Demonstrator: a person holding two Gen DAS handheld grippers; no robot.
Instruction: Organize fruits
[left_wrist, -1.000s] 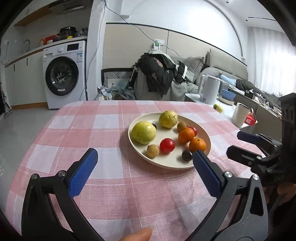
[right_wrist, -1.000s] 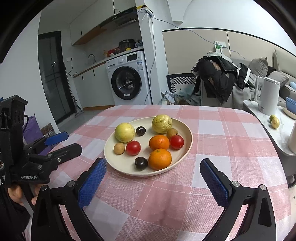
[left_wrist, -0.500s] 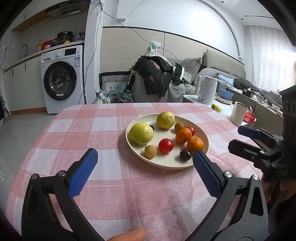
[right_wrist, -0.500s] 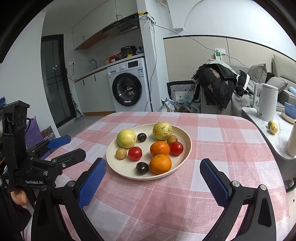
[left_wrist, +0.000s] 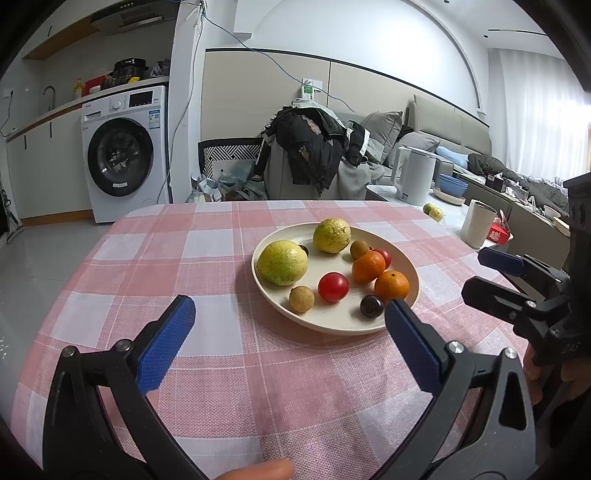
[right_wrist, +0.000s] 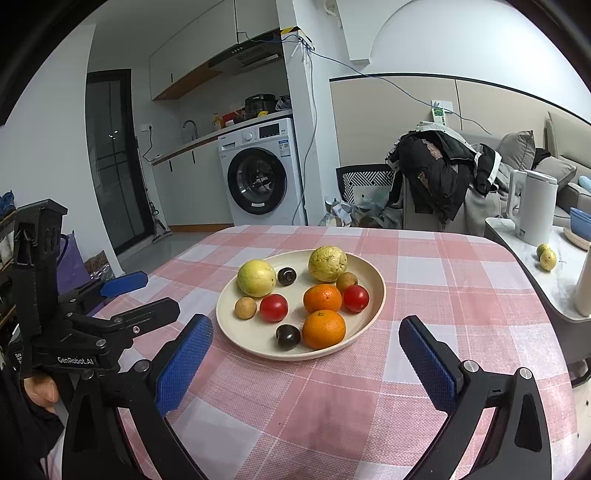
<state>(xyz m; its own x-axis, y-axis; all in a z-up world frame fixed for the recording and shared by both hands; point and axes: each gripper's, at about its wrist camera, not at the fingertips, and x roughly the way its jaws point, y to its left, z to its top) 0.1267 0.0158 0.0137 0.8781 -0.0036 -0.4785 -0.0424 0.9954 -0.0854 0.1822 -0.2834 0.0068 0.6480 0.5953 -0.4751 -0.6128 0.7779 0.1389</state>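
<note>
A cream plate (left_wrist: 413, 291) (right_wrist: 376, 299) sits on the pink checked table. It holds two yellow-green guavas (left_wrist: 282, 262) (right_wrist: 327, 264), two oranges (right_wrist: 324, 328) (left_wrist: 391, 285), two red tomatoes (left_wrist: 333, 287) (right_wrist: 273, 307), two dark plums (right_wrist: 287, 336) and small brown fruits (left_wrist: 301, 299). My left gripper (left_wrist: 291, 332) is open and empty, above the table just short of the plate's near left rim. My right gripper (right_wrist: 310, 350) is open and empty in front of the plate. Each gripper shows at the edge of the other's view.
The pink checked tablecloth (left_wrist: 184, 266) covers a round-cornered table. A side counter at the right carries a white kettle (right_wrist: 532, 210), a white cup (left_wrist: 476, 227) and two small green fruits (right_wrist: 546, 256). A chair draped with dark clothes (left_wrist: 314, 147) stands behind the table.
Both cameras have risen and tilted up slightly, so the plate sits a little lower in both views. Both grippers stay open and empty.
</note>
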